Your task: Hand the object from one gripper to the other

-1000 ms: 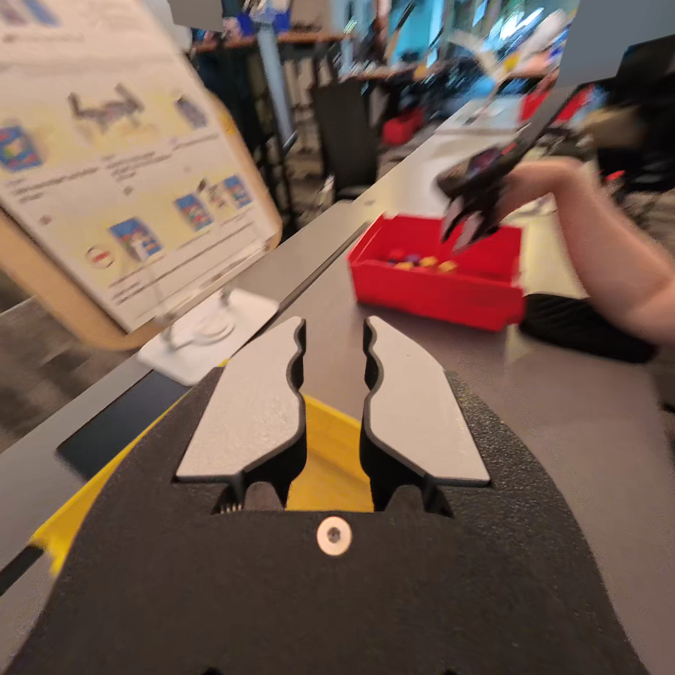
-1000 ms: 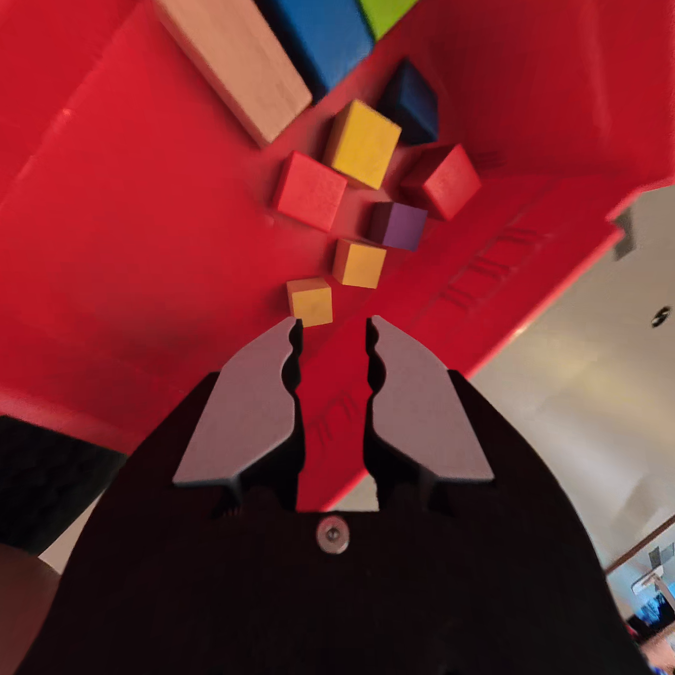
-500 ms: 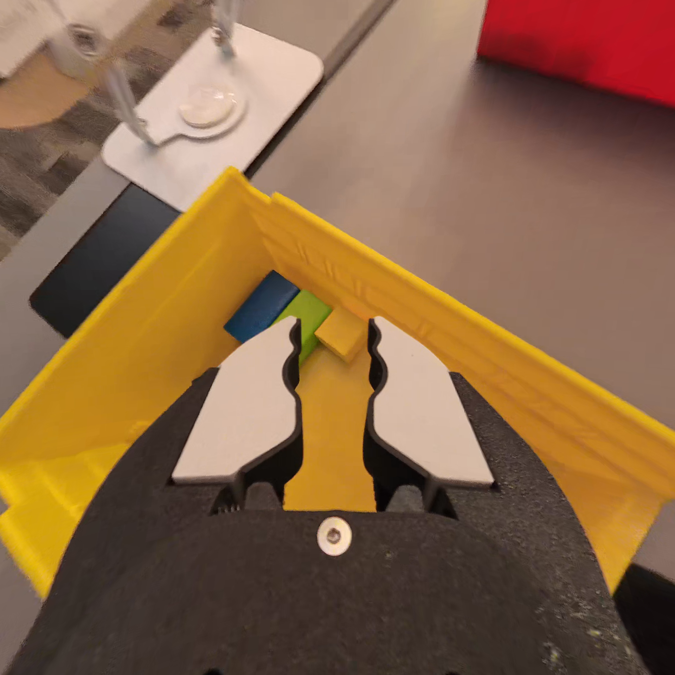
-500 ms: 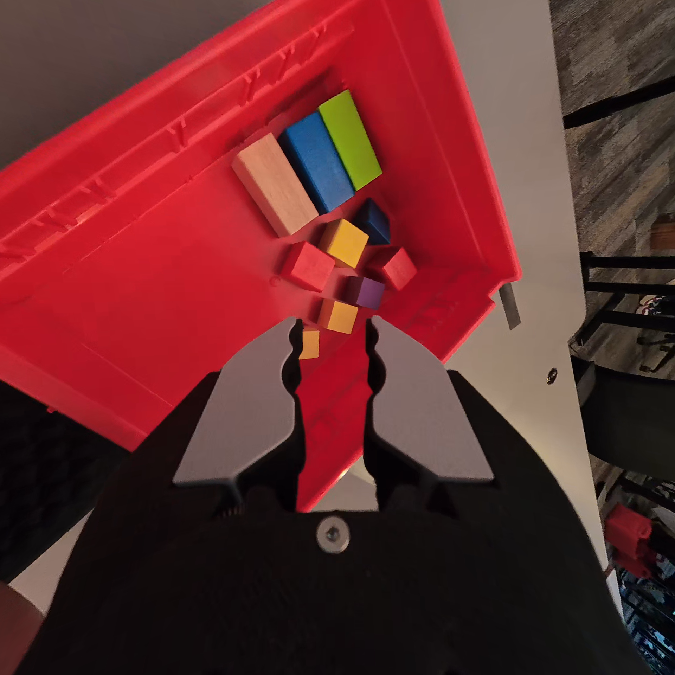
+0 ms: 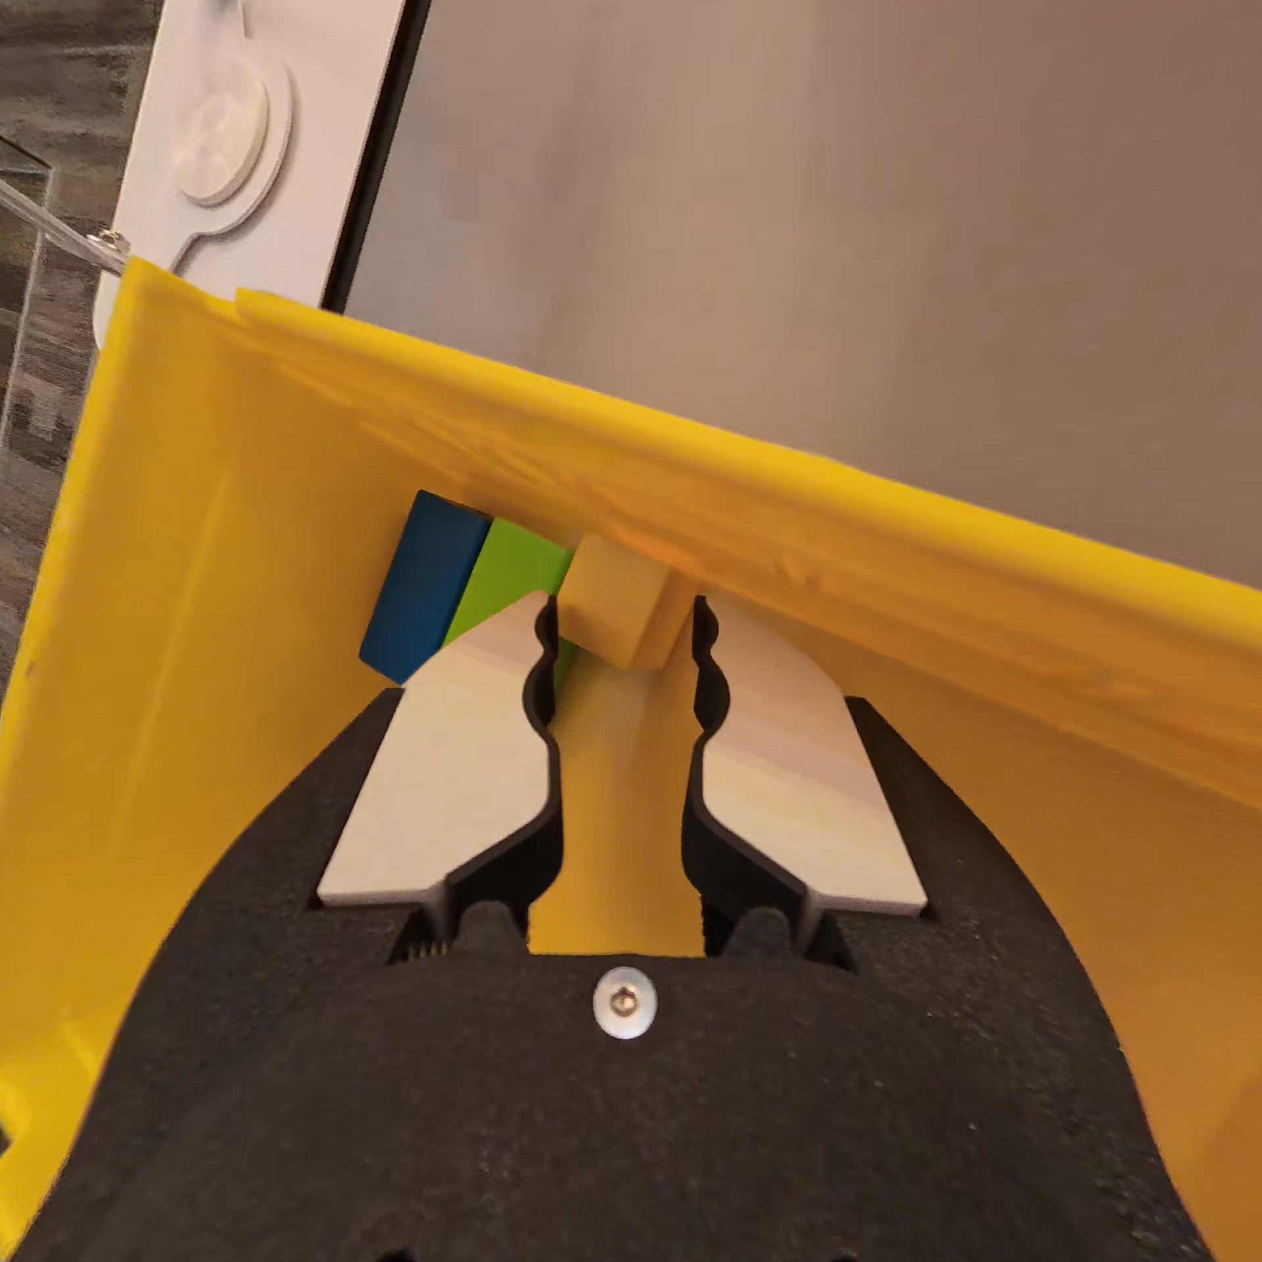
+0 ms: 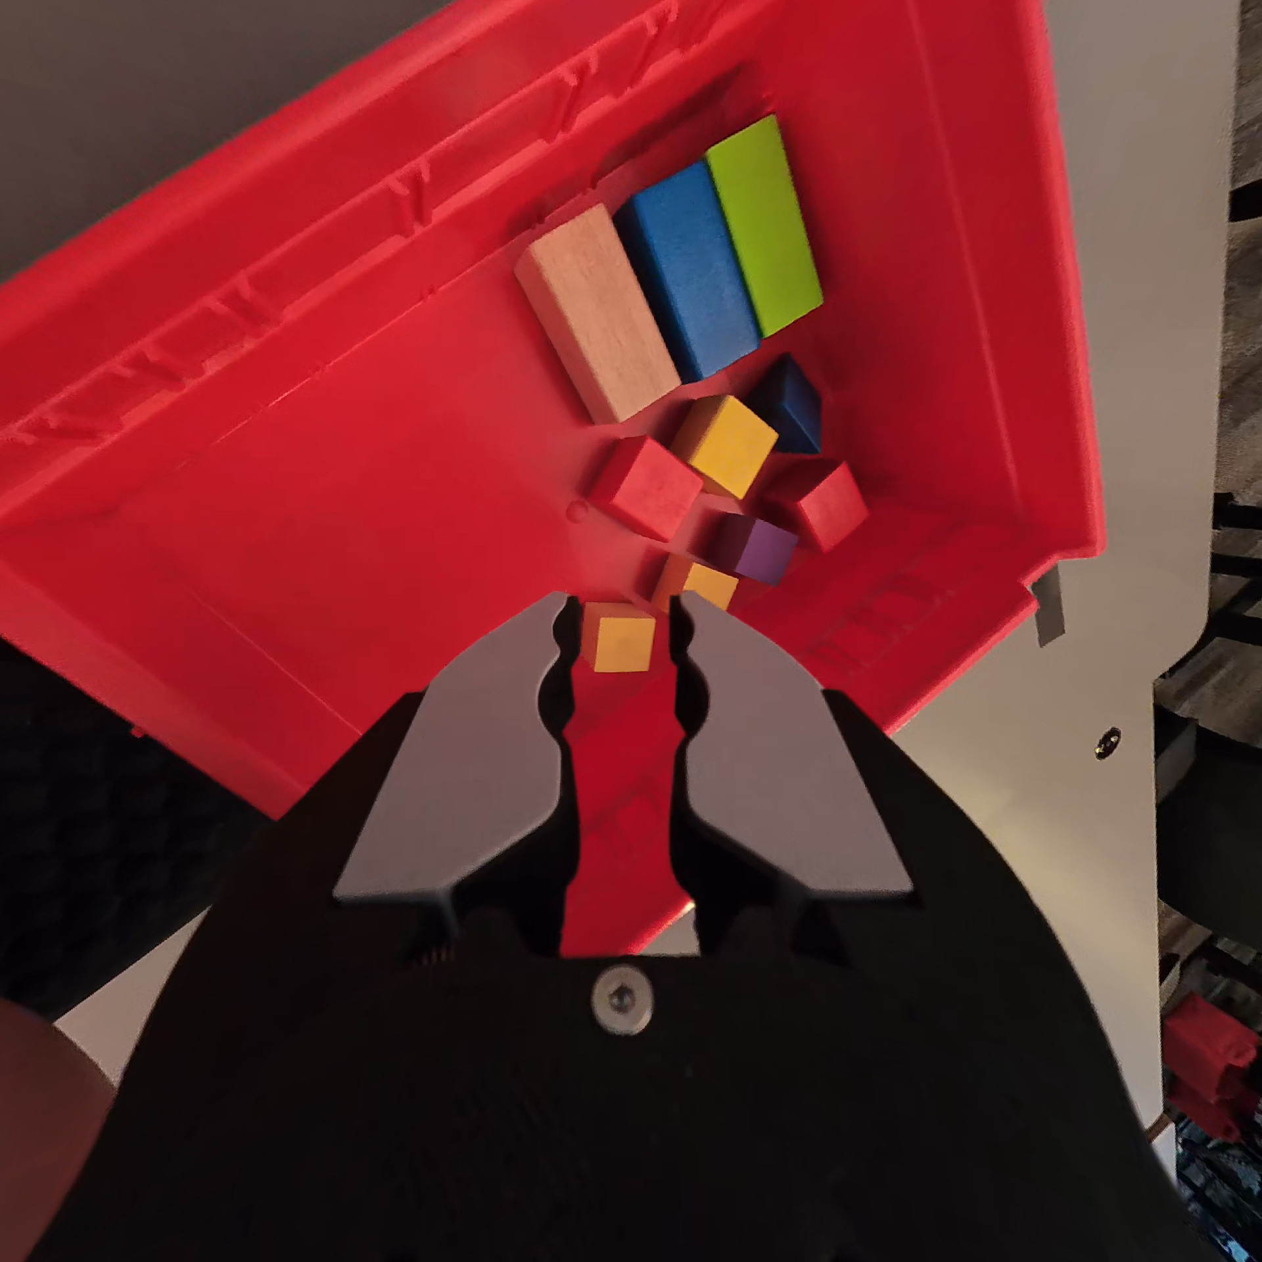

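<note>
The left claw (image 5: pixel 621 604) reaches into a yellow bin (image 5: pixel 205 546), its jaws spread apart and gripping nothing. Just ahead of its tips lies a yellow block (image 5: pixel 618 601), tilted against the bin's far wall; its near end sits between the fingertips, though whether they touch it cannot be told. A green block (image 5: pixel 519 580) lies beside it, and a blue block (image 5: pixel 427 587) beside that, both against the same wall. Beyond the bin is the grey desk (image 5: pixel 819 239) and a white base plate (image 5: pixel 225 136) at the desk's edge.

The right claw (image 6: pixel 618 608) hangs over a red bin (image 6: pixel 307 444), jaws also apart and empty. A small orange cube (image 6: pixel 623 642) on the bin floor shows in the gap between the tips. Farther in lie another orange cube (image 6: pixel 703 584), a purple cube (image 6: pixel 761 556), two red cubes (image 6: pixel 649 488), a yellow cube (image 6: pixel 731 444), a dark blue cube (image 6: pixel 789 406), and three long blocks side by side: wood (image 6: pixel 601 311), blue (image 6: pixel 690 270) and green (image 6: pixel 765 225).
</note>
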The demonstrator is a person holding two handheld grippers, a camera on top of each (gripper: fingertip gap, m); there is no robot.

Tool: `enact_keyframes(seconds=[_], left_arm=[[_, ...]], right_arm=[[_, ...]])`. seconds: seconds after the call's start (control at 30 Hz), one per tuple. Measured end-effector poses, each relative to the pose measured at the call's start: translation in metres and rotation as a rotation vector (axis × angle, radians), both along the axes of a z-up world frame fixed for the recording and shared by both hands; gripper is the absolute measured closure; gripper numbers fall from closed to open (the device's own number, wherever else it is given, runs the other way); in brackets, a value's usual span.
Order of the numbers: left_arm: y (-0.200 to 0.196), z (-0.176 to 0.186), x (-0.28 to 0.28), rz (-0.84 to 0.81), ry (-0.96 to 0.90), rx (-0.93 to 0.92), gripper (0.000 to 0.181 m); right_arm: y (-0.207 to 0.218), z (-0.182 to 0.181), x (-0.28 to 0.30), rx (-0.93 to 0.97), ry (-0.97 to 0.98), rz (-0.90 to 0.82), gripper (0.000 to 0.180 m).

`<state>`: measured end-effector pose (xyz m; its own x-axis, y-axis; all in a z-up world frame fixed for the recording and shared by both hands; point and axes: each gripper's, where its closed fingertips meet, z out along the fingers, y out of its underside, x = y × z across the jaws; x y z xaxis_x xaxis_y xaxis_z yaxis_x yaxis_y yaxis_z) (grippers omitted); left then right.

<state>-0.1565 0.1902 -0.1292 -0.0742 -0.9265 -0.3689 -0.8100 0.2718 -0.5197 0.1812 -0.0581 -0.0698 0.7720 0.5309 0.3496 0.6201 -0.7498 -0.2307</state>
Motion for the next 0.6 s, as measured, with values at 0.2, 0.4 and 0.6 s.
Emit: enact_keyframes(seconds=[0.2,0.4,0.6], left_arm=[[0.000,-0.004,-0.001,-0.014,0.011,0.009,0.142],[-0.005,-0.001,-0.008,-0.015,0.004,-0.055,0.148],[-0.001,-0.013,-0.006,0.011,0.054,-0.051,0.141]], right_arm=[[-0.002,-0.004,0.001,-0.020,0.009,-0.010,0.153],[-0.003,-0.006,0.001,-0.034,0.007,-0.011,0.153],[-0.005,-0.010,0.001,-0.057,0.004,-0.009,0.153]])
